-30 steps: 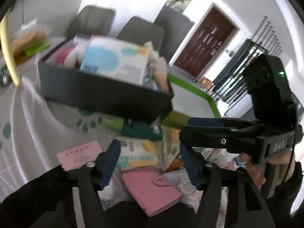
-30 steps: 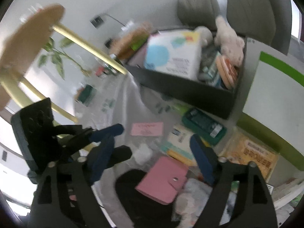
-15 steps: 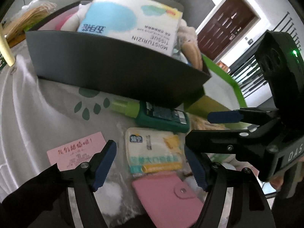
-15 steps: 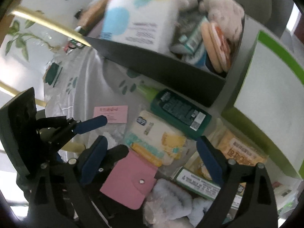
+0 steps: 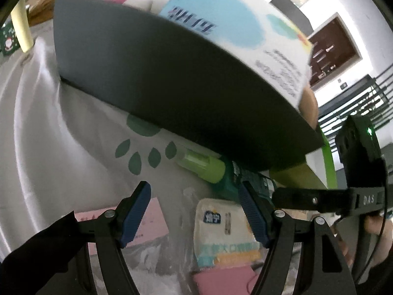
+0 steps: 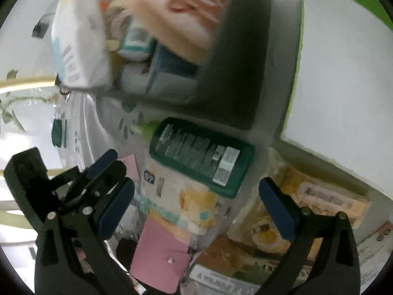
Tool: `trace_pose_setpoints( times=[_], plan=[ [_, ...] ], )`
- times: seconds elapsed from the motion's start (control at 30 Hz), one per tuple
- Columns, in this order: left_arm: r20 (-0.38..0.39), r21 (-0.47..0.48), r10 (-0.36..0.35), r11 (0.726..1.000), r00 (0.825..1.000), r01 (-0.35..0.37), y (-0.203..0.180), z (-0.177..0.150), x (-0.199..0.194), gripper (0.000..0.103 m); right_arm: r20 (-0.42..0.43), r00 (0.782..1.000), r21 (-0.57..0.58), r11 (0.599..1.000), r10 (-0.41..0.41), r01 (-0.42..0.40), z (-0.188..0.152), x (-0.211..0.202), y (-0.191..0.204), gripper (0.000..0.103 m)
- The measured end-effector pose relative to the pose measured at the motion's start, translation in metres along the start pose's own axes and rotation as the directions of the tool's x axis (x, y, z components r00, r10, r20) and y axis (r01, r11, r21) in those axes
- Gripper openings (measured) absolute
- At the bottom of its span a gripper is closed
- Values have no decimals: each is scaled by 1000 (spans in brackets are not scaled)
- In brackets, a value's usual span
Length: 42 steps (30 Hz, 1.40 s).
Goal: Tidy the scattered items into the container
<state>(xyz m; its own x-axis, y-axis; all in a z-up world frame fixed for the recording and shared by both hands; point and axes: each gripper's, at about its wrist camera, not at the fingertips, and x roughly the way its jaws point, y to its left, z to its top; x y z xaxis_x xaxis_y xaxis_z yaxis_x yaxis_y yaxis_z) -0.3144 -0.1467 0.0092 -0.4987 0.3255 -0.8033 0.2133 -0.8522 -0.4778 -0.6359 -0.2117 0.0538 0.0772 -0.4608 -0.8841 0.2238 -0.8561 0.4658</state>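
Note:
A dark grey container (image 5: 172, 78) holds a white-and-blue tissue pack (image 5: 233, 29) and other goods. In front of it lie a green bottle (image 6: 201, 157) with a lime cap (image 5: 203, 167), a soft tissue packet (image 6: 179, 201), a pink wallet (image 6: 162, 255) and a pink card (image 5: 147, 221). My left gripper (image 5: 194, 196) is open above the cloth beside the packet (image 5: 226, 233), holding nothing. My right gripper (image 6: 196, 191) hangs over the bottle and packet; its jaws are opening and its pads touch nothing. The left gripper (image 6: 108, 164) shows beside it.
A pale cloth with green leaf prints (image 5: 49, 147) covers the table. Yellow snack packets (image 6: 319, 204) lie at the right. A white board with a green edge (image 6: 343, 73) stands right of the container. A person's hand (image 5: 373, 223) holds the right gripper.
Both grippers have come down and closer to the items in front of the container, which now fills the upper views. The right jaws have spread much wider; the left jaws slightly.

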Motion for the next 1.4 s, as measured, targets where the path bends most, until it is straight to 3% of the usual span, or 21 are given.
trace_pose_setpoints(
  times=[0.13, 0.63, 0.97, 1.07, 1.23, 1.4],
  plan=[
    [-3, -54, -10, 999, 1000, 10, 8, 7, 9, 74, -12, 1000, 10, 1000, 16, -16, 2, 8, -2, 102],
    [-15, -88, -41, 995, 999, 40, 14, 13, 21, 74, 6, 1000, 19, 999, 26, -27, 9, 19, 3, 103],
    [-56, -216, -162, 965, 985, 146, 33, 7, 20, 74, 16, 1000, -40, 999, 21, -20, -2, 18, 14, 103],
    [-60, -214, -135, 969, 989, 119, 32, 5, 18, 74, 15, 1000, -83, 996, -21, 23, -7, 20, 23, 103],
    [-103, -91, -12, 996, 995, 2, 15, 1, 19, 74, 7, 994, -163, 980, -113, 113, -16, 24, 44, 103],
    [-116, -30, 90, 995, 989, -94, 5, -3, 21, 74, -3, 983, -178, 967, -185, 182, -17, 29, 54, 102]
  ],
)
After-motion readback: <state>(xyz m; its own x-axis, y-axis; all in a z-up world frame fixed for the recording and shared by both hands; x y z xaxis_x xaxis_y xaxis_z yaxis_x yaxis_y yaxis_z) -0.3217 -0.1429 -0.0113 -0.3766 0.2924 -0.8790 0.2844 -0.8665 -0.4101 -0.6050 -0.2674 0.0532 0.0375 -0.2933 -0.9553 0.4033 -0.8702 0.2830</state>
